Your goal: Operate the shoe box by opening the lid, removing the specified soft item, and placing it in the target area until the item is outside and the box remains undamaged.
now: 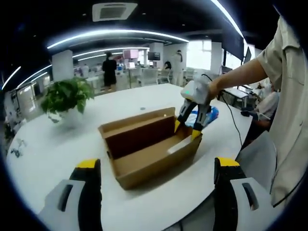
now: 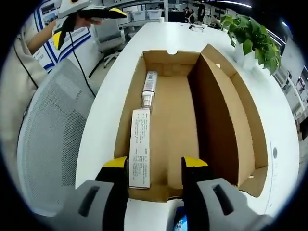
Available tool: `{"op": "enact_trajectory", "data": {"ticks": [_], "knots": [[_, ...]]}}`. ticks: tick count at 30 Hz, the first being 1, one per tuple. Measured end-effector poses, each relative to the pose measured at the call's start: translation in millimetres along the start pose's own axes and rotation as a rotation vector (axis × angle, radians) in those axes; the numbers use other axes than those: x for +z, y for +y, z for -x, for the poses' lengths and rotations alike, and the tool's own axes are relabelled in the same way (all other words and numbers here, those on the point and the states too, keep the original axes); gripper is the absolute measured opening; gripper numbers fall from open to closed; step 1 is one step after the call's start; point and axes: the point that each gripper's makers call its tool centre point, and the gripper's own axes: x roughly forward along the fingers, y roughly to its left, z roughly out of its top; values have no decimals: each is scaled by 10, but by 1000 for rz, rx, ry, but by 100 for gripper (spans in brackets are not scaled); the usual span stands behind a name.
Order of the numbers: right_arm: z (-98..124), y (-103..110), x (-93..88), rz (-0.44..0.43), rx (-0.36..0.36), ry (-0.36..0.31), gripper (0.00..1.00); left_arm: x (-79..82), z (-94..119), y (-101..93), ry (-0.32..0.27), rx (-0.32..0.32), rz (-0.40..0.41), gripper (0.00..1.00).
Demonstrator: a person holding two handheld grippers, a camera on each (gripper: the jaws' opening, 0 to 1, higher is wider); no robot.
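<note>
now the shoe box (image 1: 150, 147) sits open on the white table (image 1: 57, 149), its lid (image 1: 137, 124) standing up along the far long side in the left gripper view. the same cardboard box (image 2: 178, 120) seen from the right gripper view runs lengthwise away from the camera, the lid leaning out on the right side. inside, on the box floor along the left wall, lie a white printed sheet or flat pack (image 2: 139, 147) and, just beyond it and touching its far end, a slim white tube-like item (image 2: 149, 89); whether either is the soft item i cannot tell.

the right gripper (image 2: 155, 168) hovers at the near short end of the box, its yellow-tipped jaws spread apart with a clear gap and nothing between them; a bit of blue shows below them. from the left gripper view this right gripper (image 1: 189, 129) dips over the box's right end, held by the person's hand (image 1: 204, 89).

the left gripper (image 1: 156, 166) hangs back from the box, jaws spread wide, holding nothing. in the right gripper view it (image 2: 89, 21) shows at the upper left, well apart from the box, above a grey mesh chair (image 2: 53, 139).

a potted plant (image 1: 66, 96) stands on the table beyond the box.
</note>
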Motion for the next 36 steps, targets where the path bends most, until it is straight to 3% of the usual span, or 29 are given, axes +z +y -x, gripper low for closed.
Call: {"op": "enact_trajectory", "data": {"ticks": [15,25,28,36], "knots": [[-156,77,23,0,8,10,18,-35,22,-13,11,9,-8,100],[-143,79,36,-27,-12,3,16,-22,41,-11,7,14,-13,100],[-106,72,71,-65,-17,-15,15,-20,46,-18,5,13,-14,100],[61,1,236,-63,-64,-64,15,-21,53,-15,7,14,-17,100]]}}
